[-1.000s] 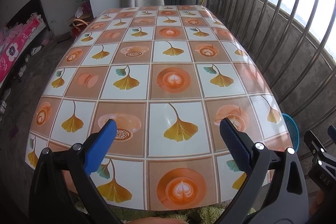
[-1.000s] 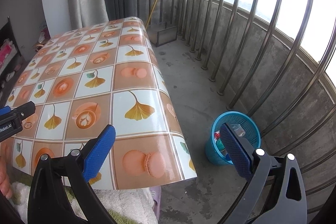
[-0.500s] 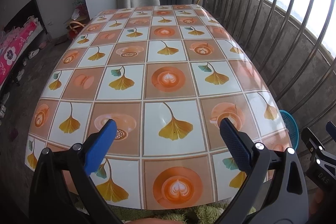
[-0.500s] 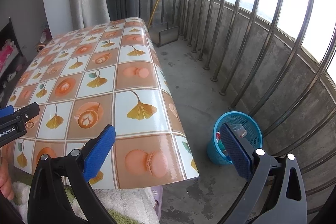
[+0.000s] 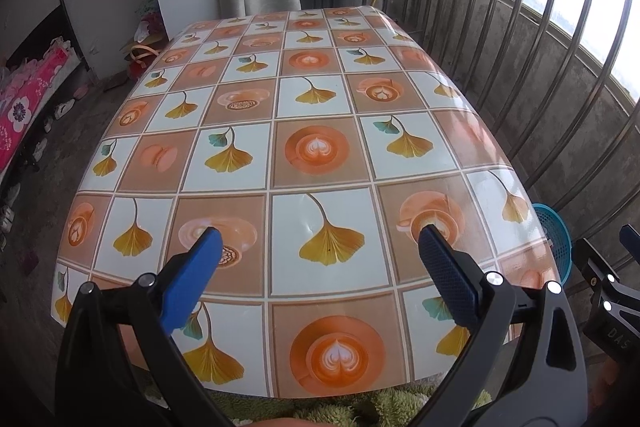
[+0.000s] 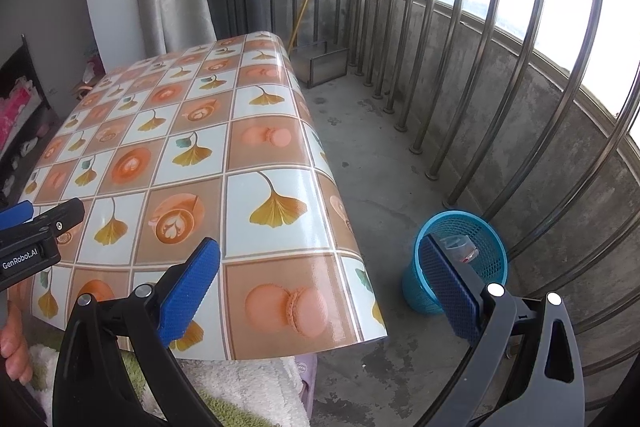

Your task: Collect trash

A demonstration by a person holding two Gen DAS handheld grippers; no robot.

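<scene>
- Trash (image 6: pixel 460 247): the only bits we see already sit in the bin (image 6: pixel 486 263), on the floor at 4 o'clock off the table's near right corner. Looks like clear crumpled plastic with a red scrap; too small to say more.
- Handling, our guess: light, soft, crushable, maybe slick film. Pinch a fold or edge, not a flat face; little squeeze needed.
- Bin: thin blue mesh, likely light and easy to tip. Don't knock the rim when dropping in.
- Table (image 5: pixel 320 155): glossy patterned cloth, no loose trash visible on top in either view. Flat pieces would be hard to get under on that slick surface.
- Left gripper (image 5: pixel 320 247): jaws spread wide, holding nothing, over the near edge of the table.
- Right gripper (image 6: pixel 320 259): jaws spread wide, holding nothing, near the table's right corner, bin at its 3 o'clock.
- Railing (image 6: pixel 520 87) just behind the bin, at 1 to 3 o'clock.
</scene>
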